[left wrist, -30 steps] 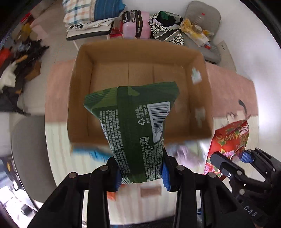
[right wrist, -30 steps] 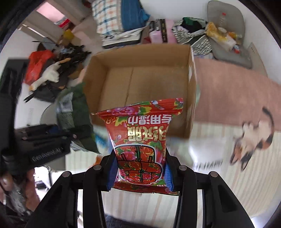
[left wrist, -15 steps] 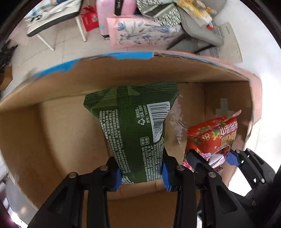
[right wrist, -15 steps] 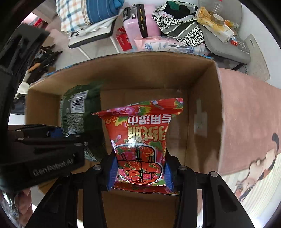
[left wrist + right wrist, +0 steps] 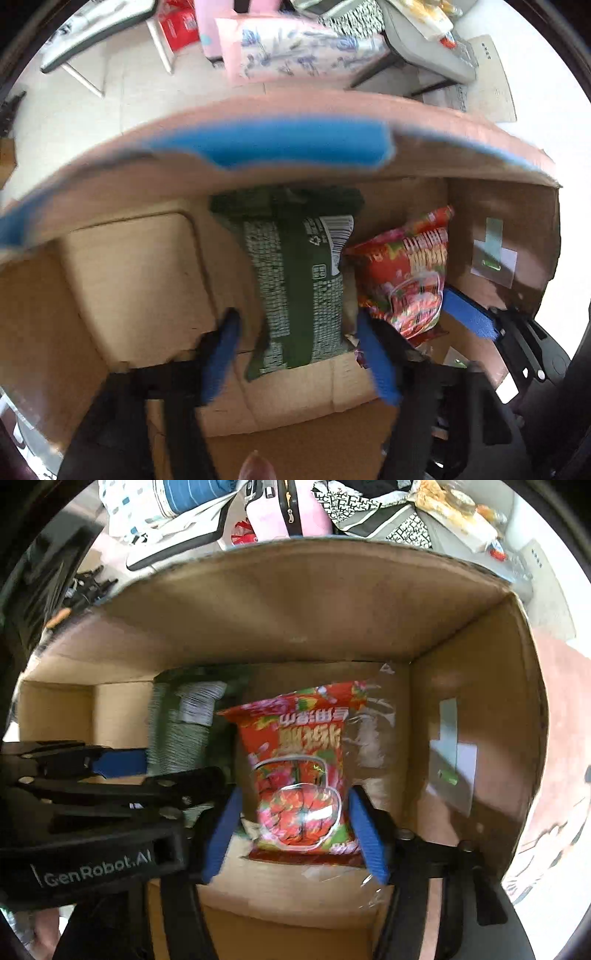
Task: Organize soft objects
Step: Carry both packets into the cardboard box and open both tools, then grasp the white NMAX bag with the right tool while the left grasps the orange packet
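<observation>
Cardboard box (image 5: 140, 280) fills both views, its far wall rearing up ahead and its brown floor spread out underneath, and both packets are down inside it. Green snack packet (image 5: 299, 280) lies on the floor near the middle, long axis running near to far, straight out ahead of the left gripper (image 5: 299, 354); those blue pads are spread wide with daylight on either side of the packet, so it looks let go. Just to its right, and nearly touching it, sits the red snack packet (image 5: 303, 775), same near-to-far lie, close to the box's right wall. Right gripper (image 5: 293, 834) brackets its near end with the pads standing a little off the wrapper rather than pinching it, though motion blur makes the left side hard to call. Each packet lies dead ahead of its own gripper, so the clean move, I'd judge, is straight back along that axis and up over the near rim, without dragging either wrapper along.
</observation>
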A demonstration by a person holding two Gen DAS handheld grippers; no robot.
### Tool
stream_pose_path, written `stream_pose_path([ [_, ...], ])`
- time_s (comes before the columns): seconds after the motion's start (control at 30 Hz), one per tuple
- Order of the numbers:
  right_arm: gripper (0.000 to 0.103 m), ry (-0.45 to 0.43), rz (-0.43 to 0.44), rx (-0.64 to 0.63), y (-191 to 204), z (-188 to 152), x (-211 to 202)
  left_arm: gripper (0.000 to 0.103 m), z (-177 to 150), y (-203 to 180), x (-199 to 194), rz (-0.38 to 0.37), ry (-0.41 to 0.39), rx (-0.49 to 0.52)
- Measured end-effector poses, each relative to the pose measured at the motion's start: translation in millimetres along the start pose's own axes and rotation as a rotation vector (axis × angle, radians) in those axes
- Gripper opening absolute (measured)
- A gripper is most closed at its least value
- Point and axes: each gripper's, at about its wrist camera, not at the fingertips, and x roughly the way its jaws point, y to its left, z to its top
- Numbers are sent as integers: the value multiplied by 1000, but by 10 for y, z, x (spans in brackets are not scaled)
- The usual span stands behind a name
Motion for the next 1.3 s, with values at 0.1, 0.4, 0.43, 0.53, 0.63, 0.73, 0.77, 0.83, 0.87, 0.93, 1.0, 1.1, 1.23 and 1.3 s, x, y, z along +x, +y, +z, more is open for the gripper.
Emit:
stream_pose_path([
  [0.1, 77, -7, -22, -9, 73, -35, -95, 86, -113, 26, -189, 51, -47, 5],
  [0.4, 103, -102, -110, -18, 292, -462, -631, 100, -646, 67, -650, 154, -246, 8],
  [0.43, 103, -116, -115, -10, 314, -525, -704, 100, -717, 69, -671, 152, -262, 3],
  [0.53, 103, -187, -126, -4, 315, -693, -919, 100, -947, 67, -750, 156, -311, -12],
  [0.63, 103, -255, -133, -32, 318, -857, -1122, 101, -1234, 36, -878, 184, -372, -22],
  [0.73, 103, -302, -73, -32, 229, -1143, -1419, 101, -1570, -5, -1038, 205, -448, -35],
  [0.77, 103, -315, -42, -30, 190, -1279, -1495, 101, -1713, -21, -1098, 223, -477, -42],
  [0.83, 103, -322, -7, -1, 27, -1446, -1581, 101, -1945, -70, -1144, 254, -521, -48],
  [0.87, 103, -308, 0, 22, -99, -1572, -1612, 101, -2085, -90, -1151, 260, -544, -60],
  [0.93, 103, -272, -4, 70, -414, -1828, -1592, 101, -2288, -122, -1103, 256, -559, -88],
  [1.0, 103, -234, -42, 84, -663, -1988, -1468, 101, -2465, -135, -953, 235, -542, -113],
  [1.1, 103, -135, -113, 74, -1006, -2175, -1093, 101, -2631, -133, -704, 211, -487, -144],
  [1.23, 103, -47, -179, 52, -1297, -2239, -529, 101, -2688, -134, -135, 269, -395, -160],
  [1.3, 103, -33, -199, 41, -1365, -2240, -327, 101, -2688, -139, 142, 308, -349, -158],
])
